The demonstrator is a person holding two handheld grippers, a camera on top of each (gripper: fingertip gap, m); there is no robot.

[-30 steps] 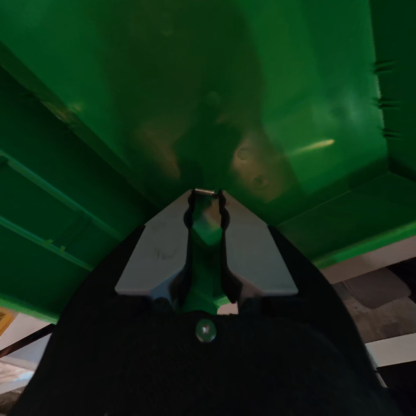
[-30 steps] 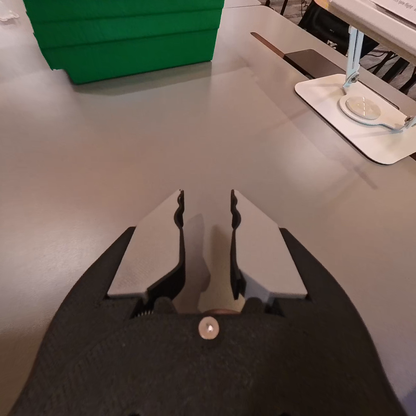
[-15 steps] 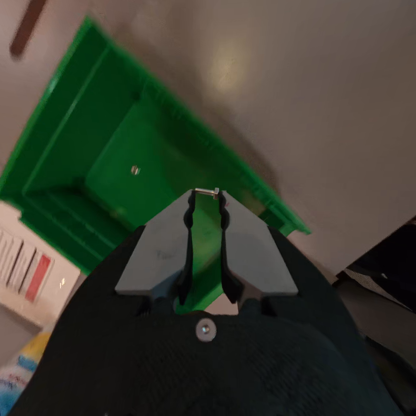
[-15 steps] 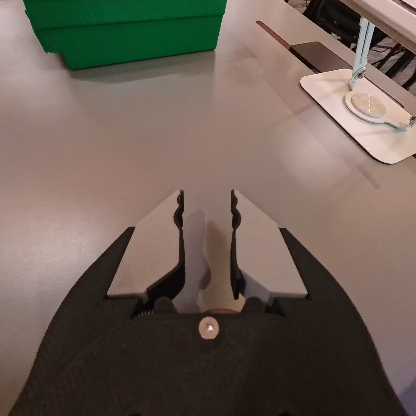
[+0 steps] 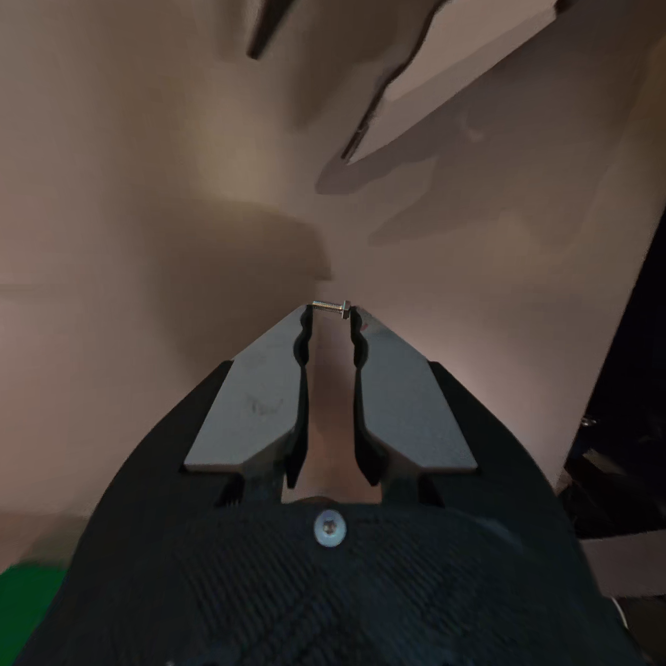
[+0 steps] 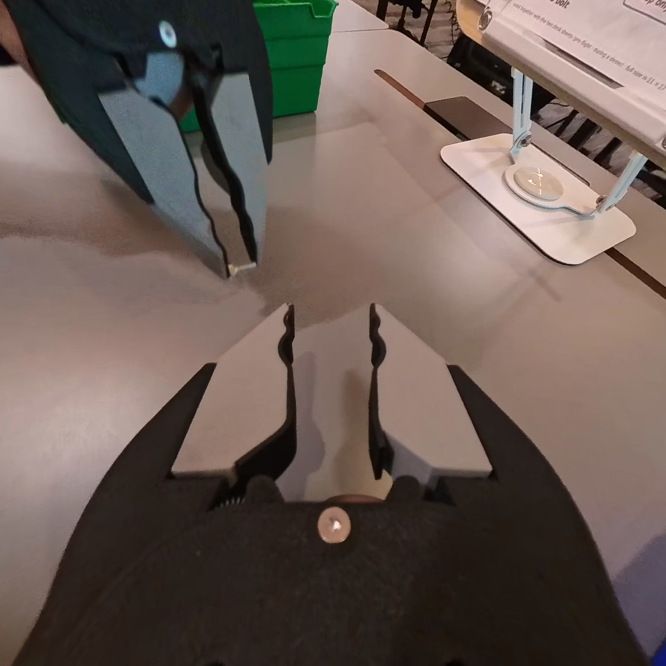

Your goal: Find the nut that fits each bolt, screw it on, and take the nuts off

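Pinching a small bolt (image 5: 330, 307) crosswise at the tips, my left tongs (image 5: 330, 310) hang over the bench (image 6: 396, 252). My right tongs (image 6: 329, 313) sit spread and empty.

Left claw (image 5: 331, 307) is pointing steeply downward, fingers drawn near together, pinching a small bolt (image 5: 329, 307) crosswise at the very tips. Right claw (image 6: 329, 306) is lying low and level, fingers parted, gripping nothing, facing the left.

Dim, perhaps motion-blurred left view, soft shadows
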